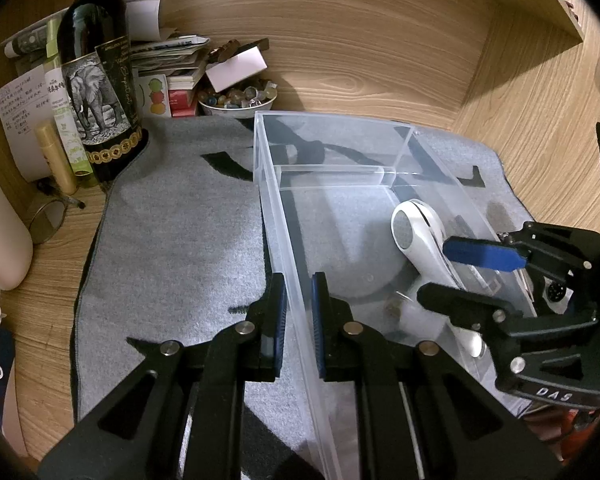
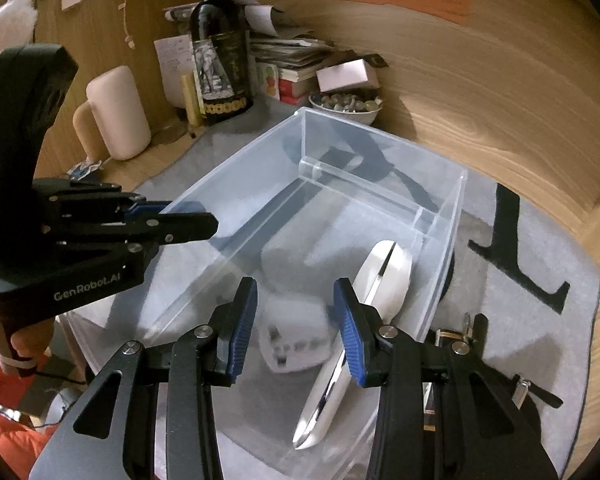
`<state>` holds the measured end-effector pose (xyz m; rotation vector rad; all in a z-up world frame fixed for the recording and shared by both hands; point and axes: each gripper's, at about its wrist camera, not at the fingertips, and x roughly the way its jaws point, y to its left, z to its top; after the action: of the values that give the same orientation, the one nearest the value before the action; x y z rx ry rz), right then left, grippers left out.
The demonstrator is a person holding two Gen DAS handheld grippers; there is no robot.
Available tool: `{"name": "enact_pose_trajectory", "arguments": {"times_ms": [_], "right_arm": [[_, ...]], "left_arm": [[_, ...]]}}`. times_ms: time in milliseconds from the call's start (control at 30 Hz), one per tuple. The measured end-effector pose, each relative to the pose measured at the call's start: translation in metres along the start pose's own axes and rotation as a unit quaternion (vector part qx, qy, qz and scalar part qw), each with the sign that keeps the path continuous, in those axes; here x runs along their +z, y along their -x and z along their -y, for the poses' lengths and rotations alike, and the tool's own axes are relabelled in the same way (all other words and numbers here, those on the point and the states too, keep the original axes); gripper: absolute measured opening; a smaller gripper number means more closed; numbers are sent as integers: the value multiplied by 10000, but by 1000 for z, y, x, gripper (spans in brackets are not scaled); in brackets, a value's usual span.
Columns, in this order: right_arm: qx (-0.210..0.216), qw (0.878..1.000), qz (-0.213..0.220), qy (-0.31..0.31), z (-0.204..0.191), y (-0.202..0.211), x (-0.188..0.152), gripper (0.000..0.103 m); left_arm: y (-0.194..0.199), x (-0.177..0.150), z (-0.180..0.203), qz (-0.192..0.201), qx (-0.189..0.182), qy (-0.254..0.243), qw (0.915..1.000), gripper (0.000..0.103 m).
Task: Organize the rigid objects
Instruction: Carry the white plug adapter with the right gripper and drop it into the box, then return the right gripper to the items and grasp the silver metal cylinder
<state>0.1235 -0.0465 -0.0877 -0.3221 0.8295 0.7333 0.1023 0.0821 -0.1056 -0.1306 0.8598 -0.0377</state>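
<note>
A clear plastic box (image 1: 260,184) stands on the grey mat (image 1: 172,240). My left gripper (image 1: 299,320) is shut on the box's near-left wall, one pad on each side; the right wrist view shows it at the box's left edge (image 2: 188,224). A white handheld device (image 2: 388,276) lies on the box floor along the right wall. My right gripper (image 2: 296,320) reaches down into the box. A blurred white plug adapter (image 2: 296,340), prongs toward the camera, fills the gap between the pads. In the left wrist view the right gripper (image 1: 434,270) hangs over the device (image 1: 410,232).
A dark wine bottle (image 1: 96,80), stacked papers and a bowl of small stones (image 1: 238,100) stand behind the mat. A pale cylinder (image 2: 118,112) stands at the left. Small metal clips (image 2: 472,332) lie outside the box's right wall. Wooden walls close in the back and right.
</note>
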Motion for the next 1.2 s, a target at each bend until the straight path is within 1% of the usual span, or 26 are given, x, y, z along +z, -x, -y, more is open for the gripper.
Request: {"name": "enact_pose_trajectory", "arguments": {"times_ms": [67,133,367,433,600,700,933,1100,1200], "right_arm": [[-17,10000,48,-47,1,2,1,39],[-64,9999,110,-68,2,4,1,44],[-195,9989,376,-177,5,15,3,50],[-245,9985,457,-191,5,19,4,54],[-453,9960,725,-277,12,35,5,64],[-685,9928,916,-351,21,50,3,69],[-1221,9829,1201,-674,53,88,-10,70],[-1638,9738,1145,-1081,85,104,-31,70],[-1782,9700,1022,-1297,98,105,-45,70]], "left_arm": [[0,0,0,-2,5,-7,10000,11],[0,0,0,-3,-6,2,10000,11],[0,0,0,-3,-5,-6,10000,11],[0,0,0,-4,-5,-4,10000,11],[0,0,0,-3,-7,-1,10000,11],[0,0,0,-3,-7,-4,10000,11],[0,0,0,4,-4,-9,10000,11],[1,0,-1,6,-7,-3,10000,11],[1,0,-1,6,-7,-5,10000,11]]}}
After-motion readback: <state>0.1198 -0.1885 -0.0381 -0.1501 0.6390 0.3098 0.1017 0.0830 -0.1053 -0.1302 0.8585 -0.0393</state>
